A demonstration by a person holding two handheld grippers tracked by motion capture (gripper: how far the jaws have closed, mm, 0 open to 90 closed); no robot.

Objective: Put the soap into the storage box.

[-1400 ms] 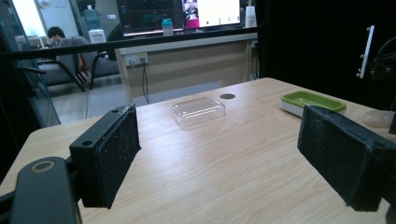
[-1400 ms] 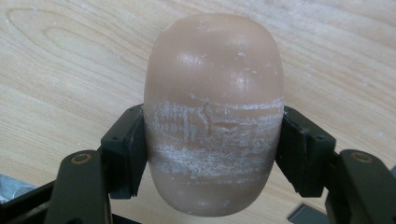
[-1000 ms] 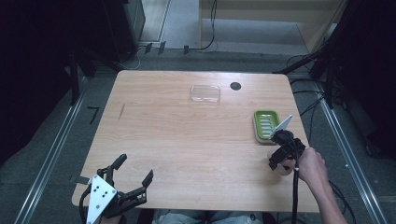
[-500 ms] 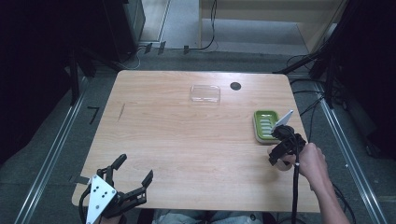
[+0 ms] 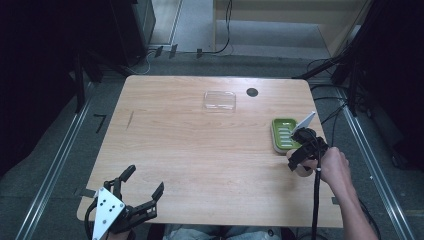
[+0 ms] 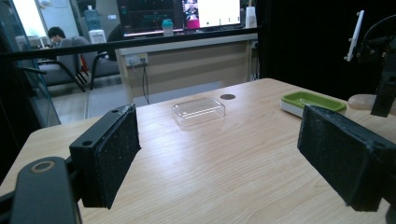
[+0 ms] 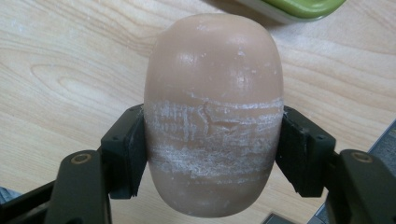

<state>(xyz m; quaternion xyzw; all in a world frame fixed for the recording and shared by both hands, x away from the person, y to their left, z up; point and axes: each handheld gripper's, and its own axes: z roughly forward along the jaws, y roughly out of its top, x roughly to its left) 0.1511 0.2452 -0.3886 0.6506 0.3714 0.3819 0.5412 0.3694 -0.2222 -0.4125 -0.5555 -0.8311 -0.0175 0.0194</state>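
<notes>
The right gripper [image 7: 212,154] squeezes a tan soap bar [image 7: 212,112] from both sides, just beside the green dish [image 5: 285,134]; from high up the soap looks like a small blur, maybe touching the table [image 5: 200,145]; the left gripper [image 6: 229,154] gapes wide with nothing in it at the near left corner.

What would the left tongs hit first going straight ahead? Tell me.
Probably the clear lid: it lies on the table between the open left tongs, with bare wood before it. Depth is hard to judge.

Bare table [image 5: 200,150] between lid [image 5: 220,100] and dish [image 5: 283,134].
</notes>
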